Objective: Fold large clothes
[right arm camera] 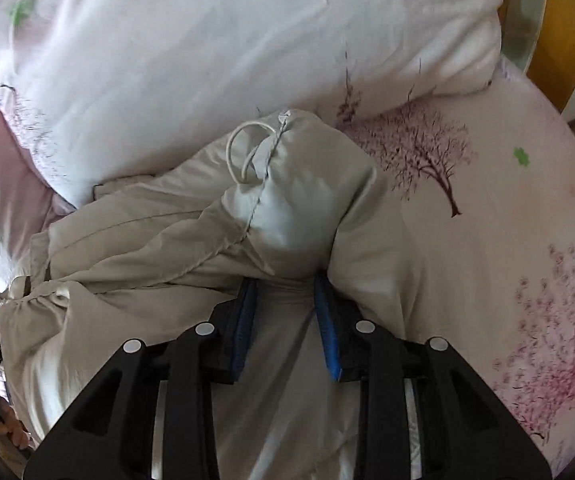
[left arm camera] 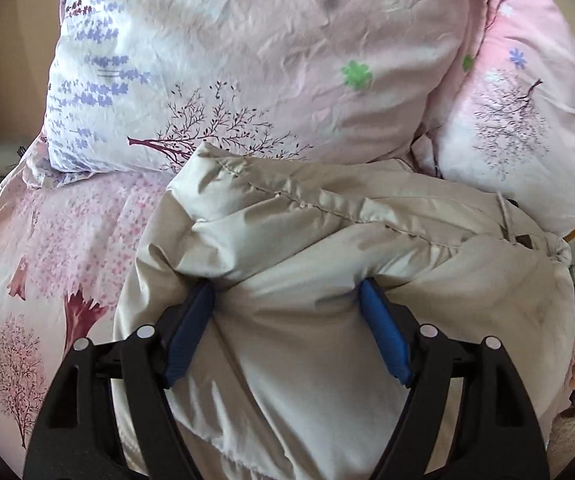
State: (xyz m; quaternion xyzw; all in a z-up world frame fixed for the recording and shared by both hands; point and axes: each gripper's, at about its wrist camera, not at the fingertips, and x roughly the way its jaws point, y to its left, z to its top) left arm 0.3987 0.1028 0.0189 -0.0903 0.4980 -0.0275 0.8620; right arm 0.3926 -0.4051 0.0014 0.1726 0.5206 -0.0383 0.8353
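While a puffy beige quilted jacket (left arm camera: 327, 248) lay bunched on the pink tree-print bedsheet (left arm camera: 67, 240), just below two floral pillows (left arm camera: 247, 60), a thick fold of it was pinched between the blue-padded fingers (left arm camera: 191, 332) of the left gripper (left arm camera: 287, 292), which were held fairly wide by the padding. A narrower bunch of the same jacket (right arm camera: 167, 240) was clamped by the right gripper (right arm camera: 285, 280), fingers nearly together. A white cord loop (right arm camera: 243, 152) was seen at the jacket's stitched end. A wooden bedframe edge (right arm camera: 559, 40) was visible at far right.
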